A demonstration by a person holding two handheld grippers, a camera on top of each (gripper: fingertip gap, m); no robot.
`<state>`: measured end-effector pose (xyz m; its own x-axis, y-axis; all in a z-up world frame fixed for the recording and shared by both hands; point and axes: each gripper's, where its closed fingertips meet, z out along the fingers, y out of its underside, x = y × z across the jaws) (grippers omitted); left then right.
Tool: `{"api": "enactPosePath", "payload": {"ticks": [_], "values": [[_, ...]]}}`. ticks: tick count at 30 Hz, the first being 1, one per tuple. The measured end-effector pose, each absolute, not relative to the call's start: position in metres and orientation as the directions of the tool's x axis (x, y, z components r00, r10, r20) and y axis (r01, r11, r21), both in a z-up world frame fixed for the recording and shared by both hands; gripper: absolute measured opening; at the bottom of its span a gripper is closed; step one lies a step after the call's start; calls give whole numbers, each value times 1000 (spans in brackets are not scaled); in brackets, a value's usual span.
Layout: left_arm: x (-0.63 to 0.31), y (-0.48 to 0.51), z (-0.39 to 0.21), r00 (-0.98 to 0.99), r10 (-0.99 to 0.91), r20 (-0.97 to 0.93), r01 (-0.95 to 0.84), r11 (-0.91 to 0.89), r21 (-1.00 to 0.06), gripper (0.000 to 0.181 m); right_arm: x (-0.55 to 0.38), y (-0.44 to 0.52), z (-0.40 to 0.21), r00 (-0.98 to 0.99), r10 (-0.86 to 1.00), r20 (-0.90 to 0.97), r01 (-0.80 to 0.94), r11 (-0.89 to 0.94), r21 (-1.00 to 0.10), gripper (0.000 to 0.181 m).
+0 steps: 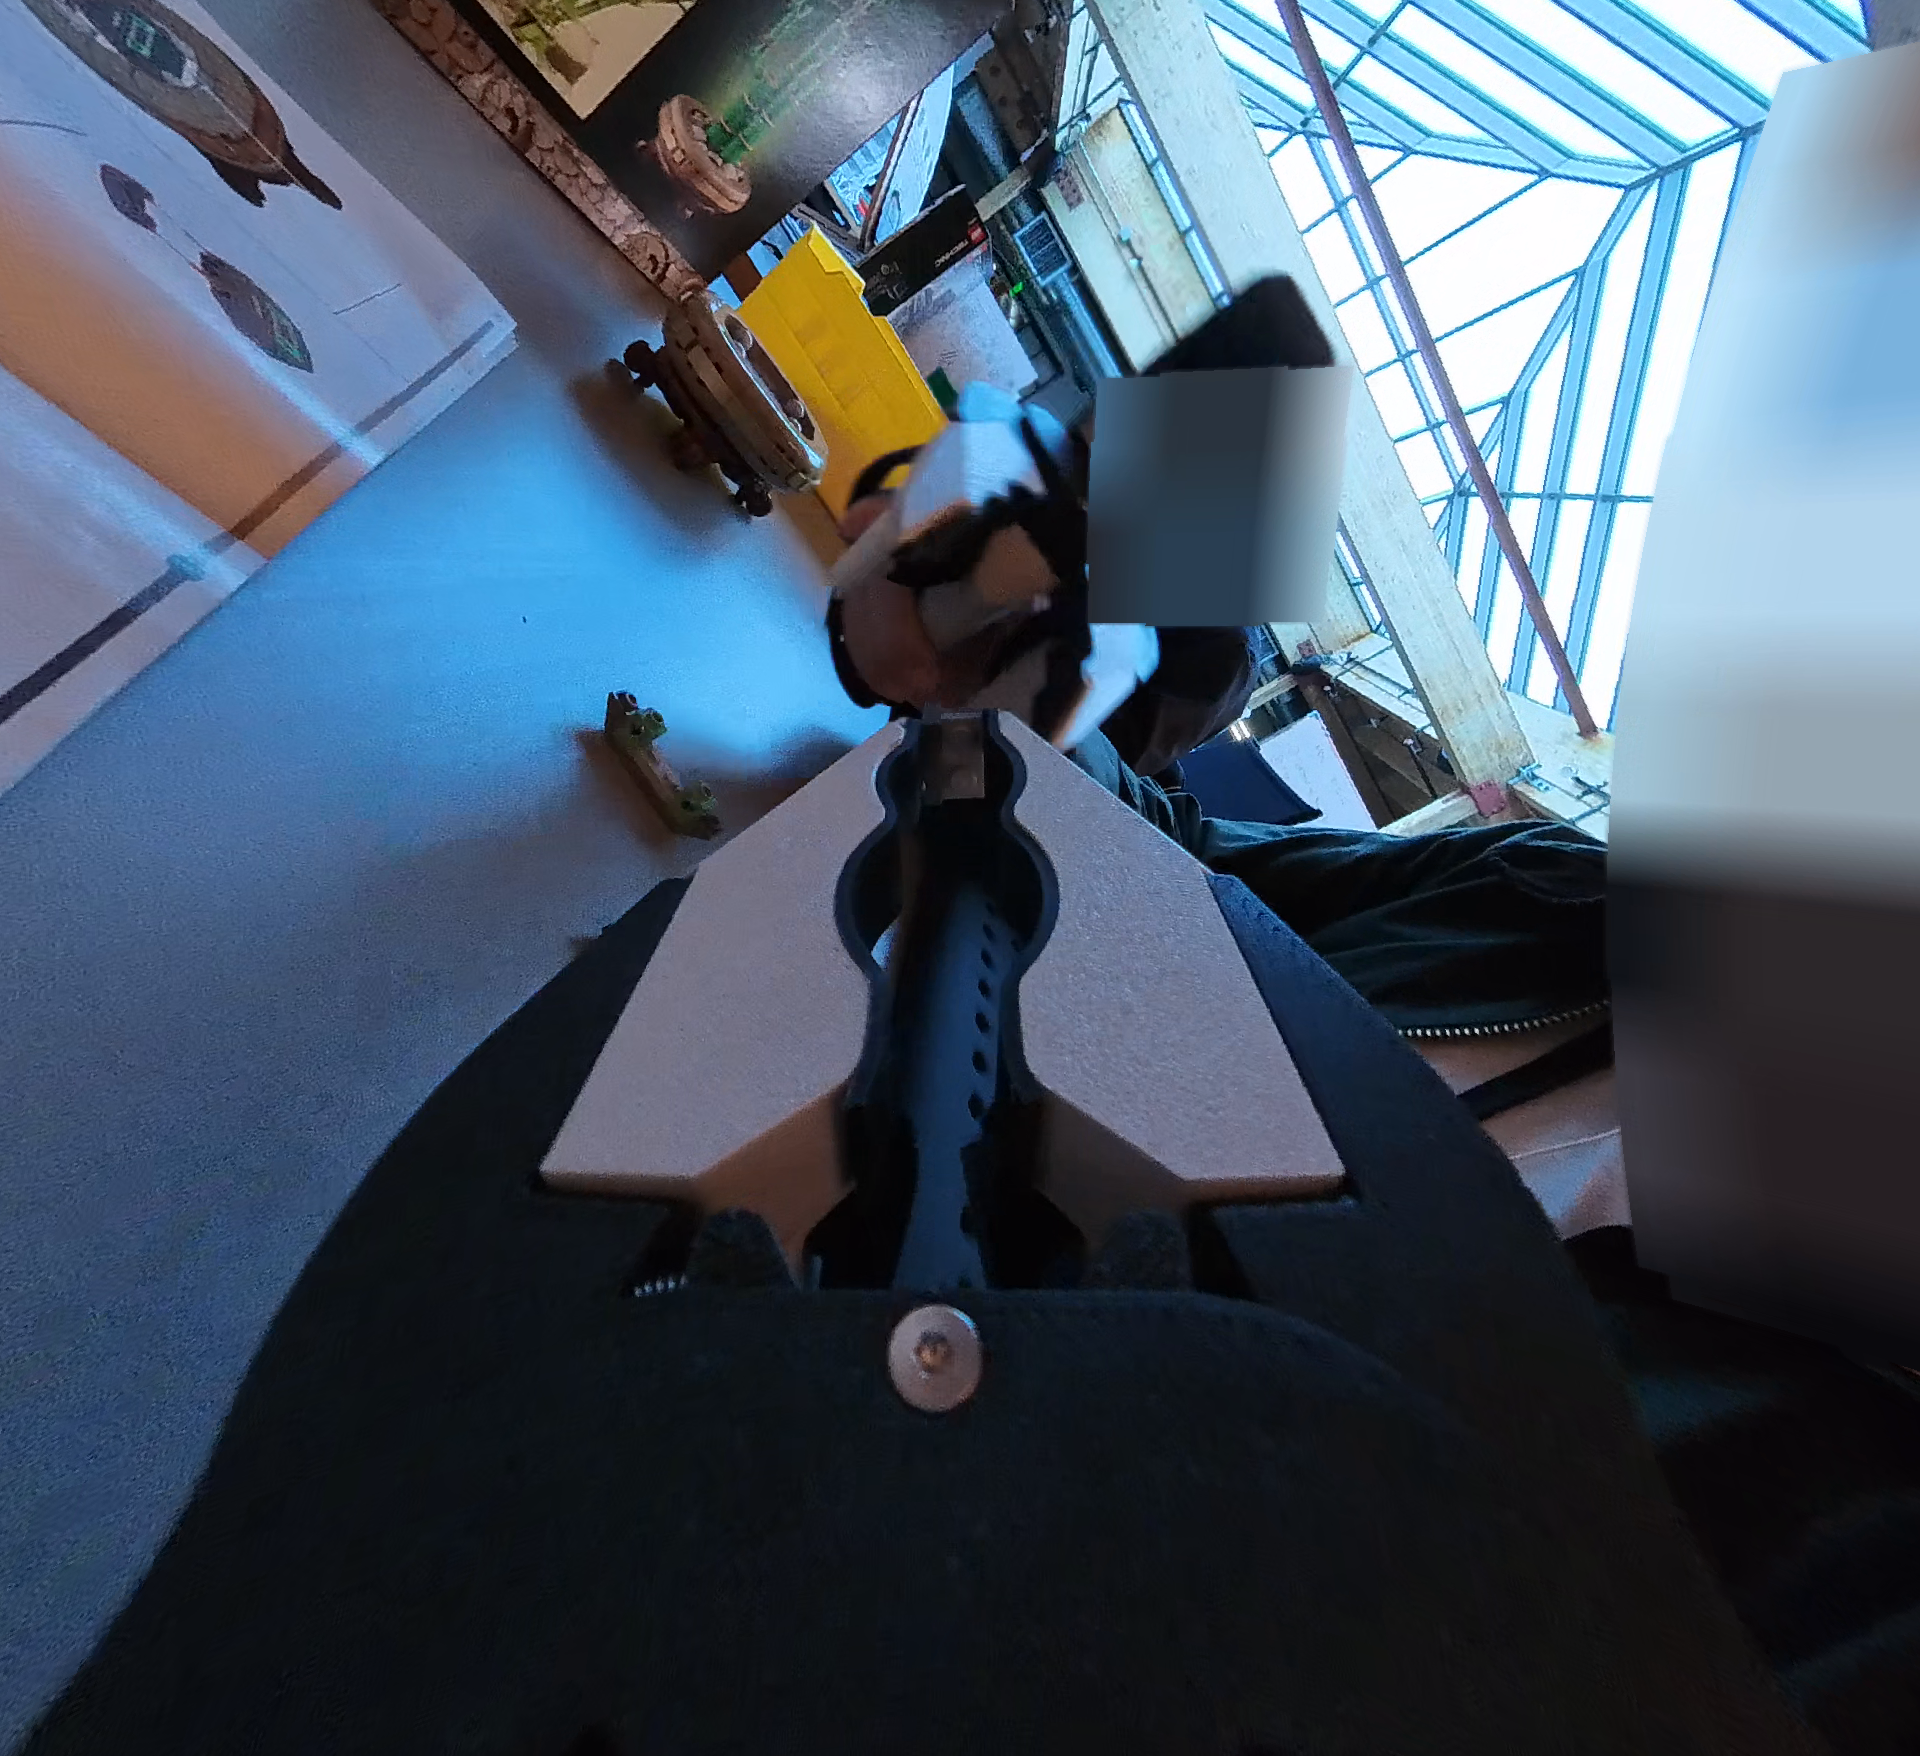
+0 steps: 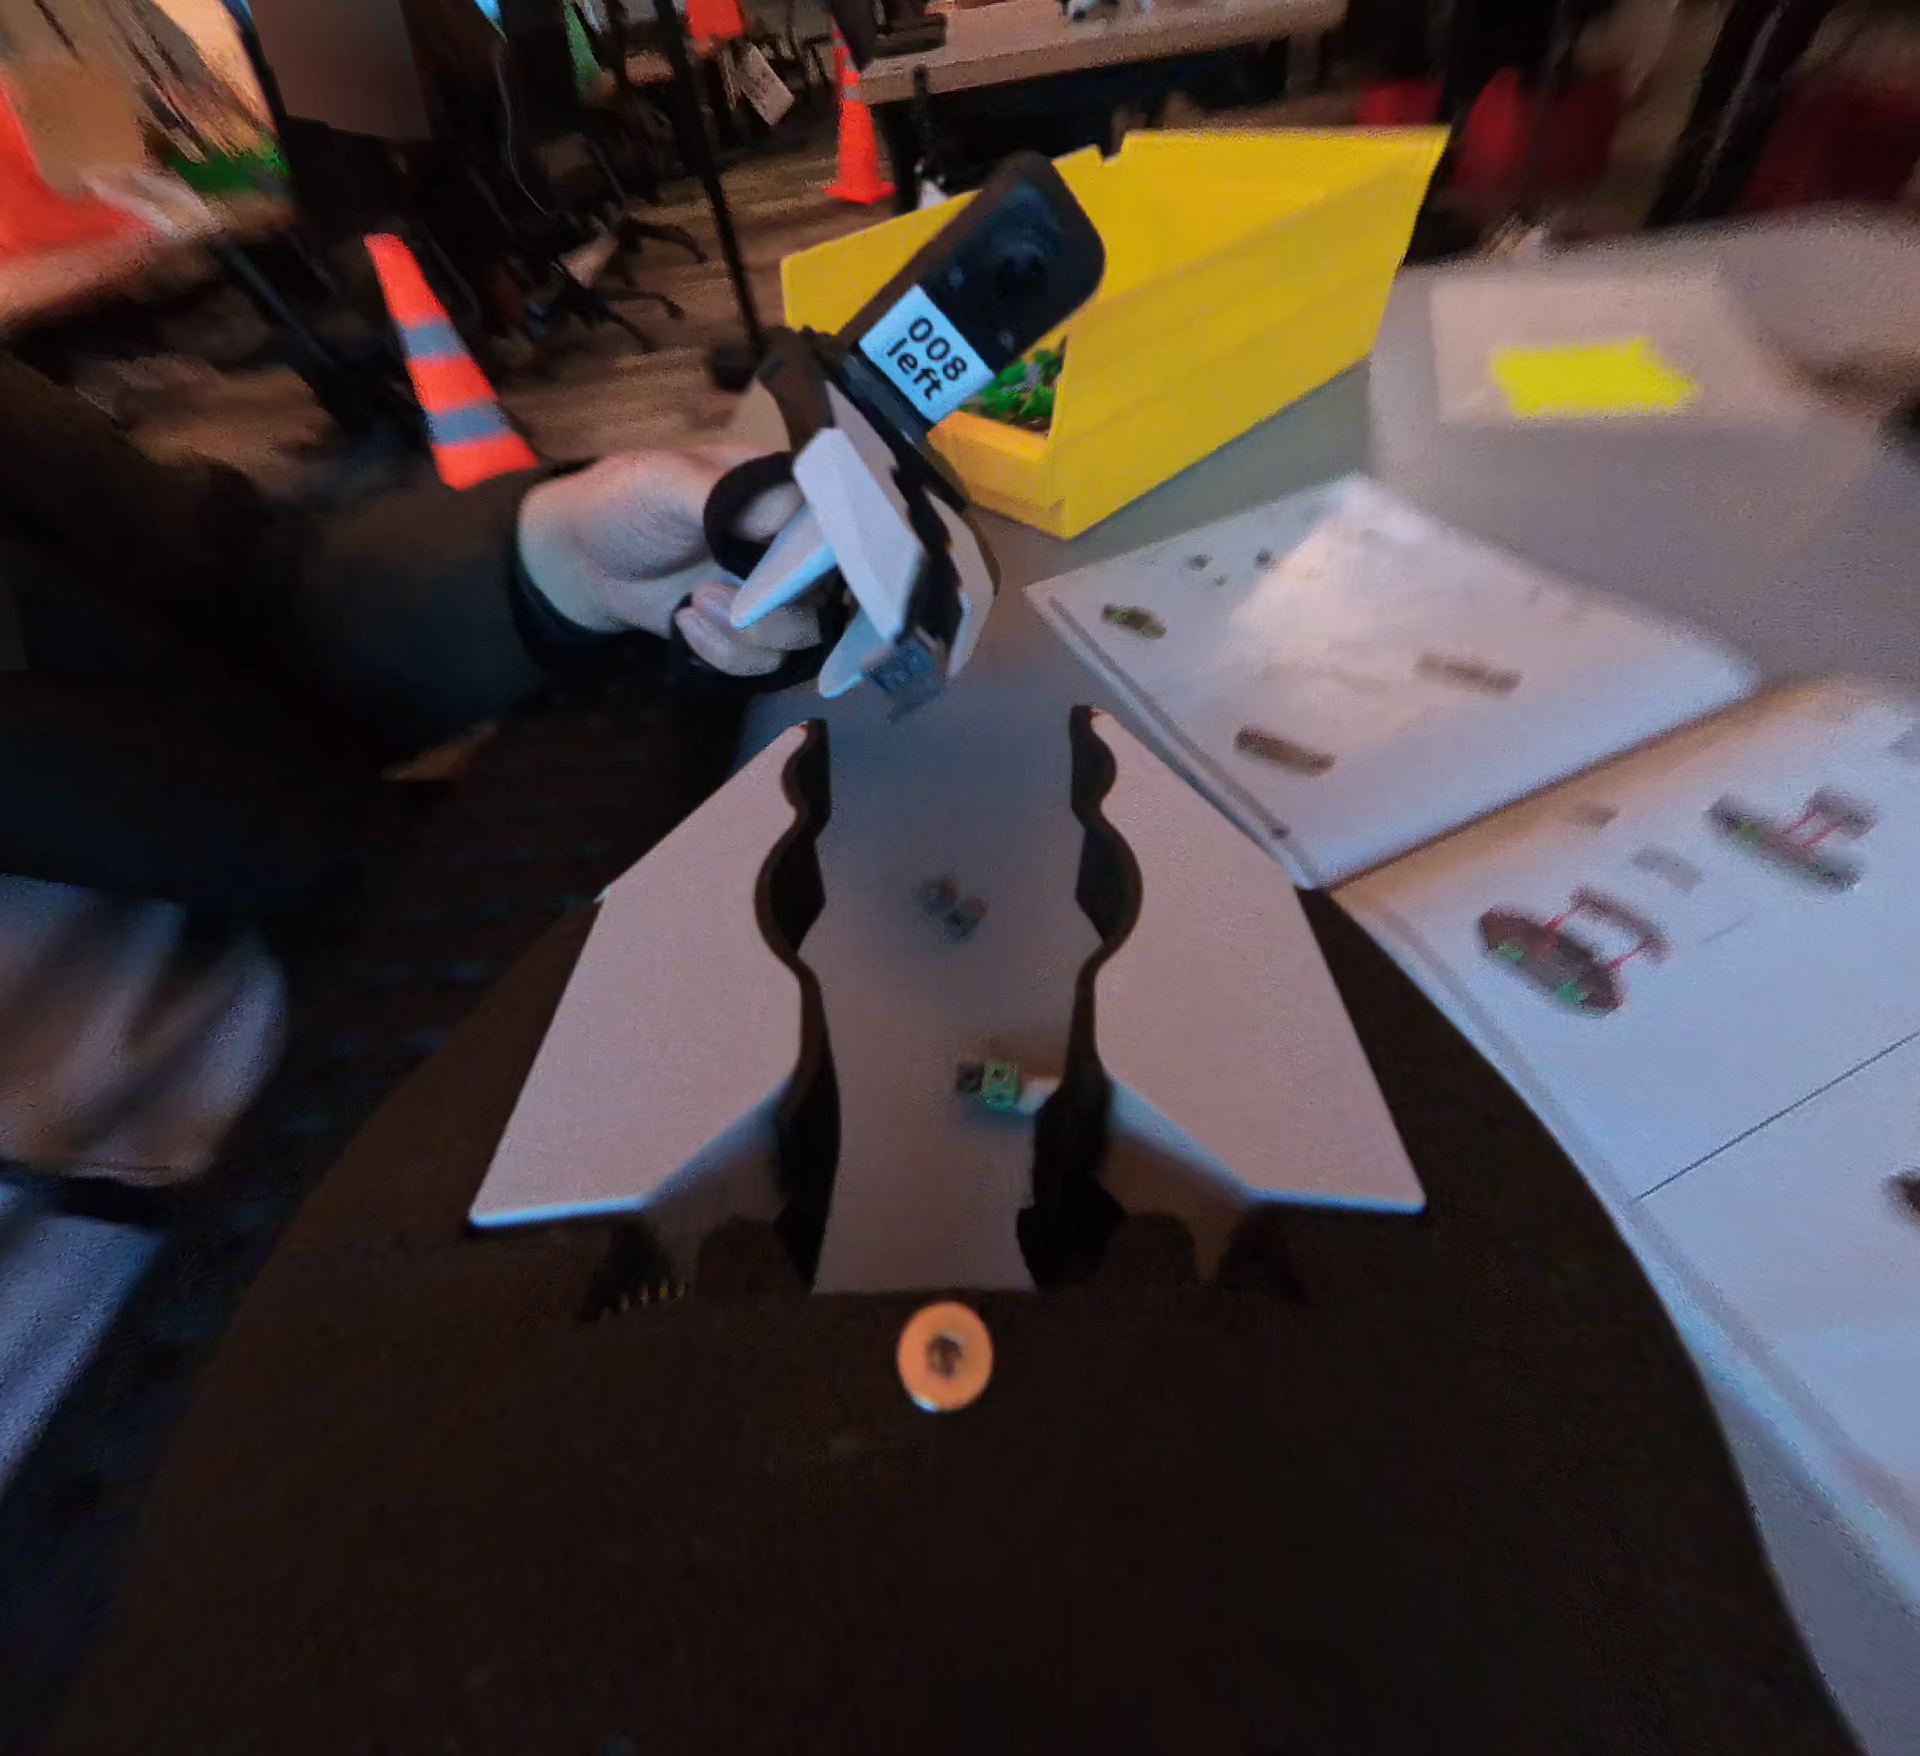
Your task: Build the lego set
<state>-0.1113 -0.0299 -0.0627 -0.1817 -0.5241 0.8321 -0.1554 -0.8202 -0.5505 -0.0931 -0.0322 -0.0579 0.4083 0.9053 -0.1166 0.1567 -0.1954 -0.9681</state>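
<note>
Two grippers: left gripper (image 1: 951, 750) pinched a small grey brick (image 2: 906, 670) for attaching; right gripper (image 2: 945, 730) gaped wide, empty, above the table (image 2: 935, 813).

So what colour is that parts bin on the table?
Bright yellow; the bin shows best in the right wrist view.
</note>
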Motion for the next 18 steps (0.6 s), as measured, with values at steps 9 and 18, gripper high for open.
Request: {"api": "enactPosePath", "payload": {"ticks": [9, 18], "values": [[-105, -37, -63, -199, -492, 848, -186, -831, -525, 10, -115, -34, -74, 442, 814, 378, 502, 125, -856, 32], [-111, -31, -51, -215, -589, 779, -140, -771, -621, 26, -114, -39, -68, 445, 871, 208, 387, 23, -922, 14]]}}
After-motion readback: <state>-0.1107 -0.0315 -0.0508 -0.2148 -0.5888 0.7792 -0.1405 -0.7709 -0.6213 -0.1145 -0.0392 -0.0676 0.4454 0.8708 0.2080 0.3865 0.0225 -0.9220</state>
